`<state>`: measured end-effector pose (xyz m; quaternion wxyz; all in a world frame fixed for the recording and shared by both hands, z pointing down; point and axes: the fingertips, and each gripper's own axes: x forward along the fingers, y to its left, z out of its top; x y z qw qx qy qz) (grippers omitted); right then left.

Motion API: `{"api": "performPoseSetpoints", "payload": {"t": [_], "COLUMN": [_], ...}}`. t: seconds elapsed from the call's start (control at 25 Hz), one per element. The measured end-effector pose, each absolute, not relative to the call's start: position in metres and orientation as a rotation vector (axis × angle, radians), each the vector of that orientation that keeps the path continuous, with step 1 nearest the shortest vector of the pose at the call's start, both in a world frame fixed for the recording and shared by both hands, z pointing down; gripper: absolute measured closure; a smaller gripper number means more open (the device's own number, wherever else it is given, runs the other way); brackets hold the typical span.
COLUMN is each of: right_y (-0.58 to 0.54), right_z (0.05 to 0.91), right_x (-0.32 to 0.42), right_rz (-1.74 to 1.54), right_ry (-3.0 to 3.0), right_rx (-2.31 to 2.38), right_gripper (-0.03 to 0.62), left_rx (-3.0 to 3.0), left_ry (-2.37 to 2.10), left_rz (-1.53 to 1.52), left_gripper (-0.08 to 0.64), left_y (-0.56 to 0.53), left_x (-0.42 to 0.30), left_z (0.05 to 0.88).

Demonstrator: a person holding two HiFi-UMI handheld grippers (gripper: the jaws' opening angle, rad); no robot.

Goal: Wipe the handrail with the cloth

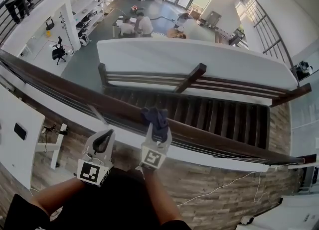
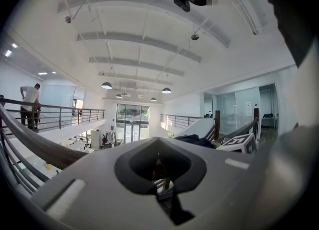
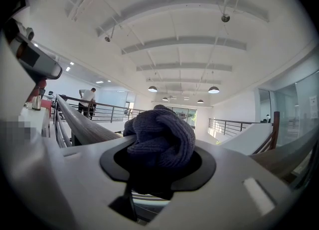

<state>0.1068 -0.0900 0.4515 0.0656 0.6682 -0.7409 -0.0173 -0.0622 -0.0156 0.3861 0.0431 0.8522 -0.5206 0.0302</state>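
Observation:
A dark brown wooden handrail (image 1: 75, 92) runs from upper left to lower right across the head view. My right gripper (image 1: 155, 126) is shut on a bunched dark blue cloth (image 1: 156, 117), which sits over the near side of the rail. In the right gripper view the cloth (image 3: 162, 139) fills the jaws of the right gripper (image 3: 158, 162), with the handrail (image 3: 82, 124) stretching away to the left. My left gripper (image 1: 105, 134) hangs just short of the rail, left of the cloth, shut and holding nothing. The left gripper view shows the left gripper (image 2: 160, 167), the handrail (image 2: 35, 144) and the cloth (image 2: 197, 141).
Beyond the rail a wooden staircase (image 1: 219, 117) drops away, with a second railing (image 1: 199, 77) and a white wall (image 1: 189, 59) behind it. People are on the floor far below. A person (image 3: 88, 96) leans on a far balcony. A white panel (image 1: 15, 134) stands at my left.

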Motion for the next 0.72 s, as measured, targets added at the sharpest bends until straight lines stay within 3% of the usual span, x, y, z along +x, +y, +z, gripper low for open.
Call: {"api": "performPoseSetpoints", "payload": {"t": [0.72], "right_y": [-0.082], "right_z": [0.451], "right_x": [0.149], "right_rz": [-0.087], "right_ry": [-2.255], "right_rx": [1.936], "right_gripper": [0.420], "left_rx": [2.546], "left_ry": [-1.634], "left_rz": [0.066], "left_gripper": [0.560], "left_y": [0.001], "left_x": [-0.022], "left_z": [0.389]}}
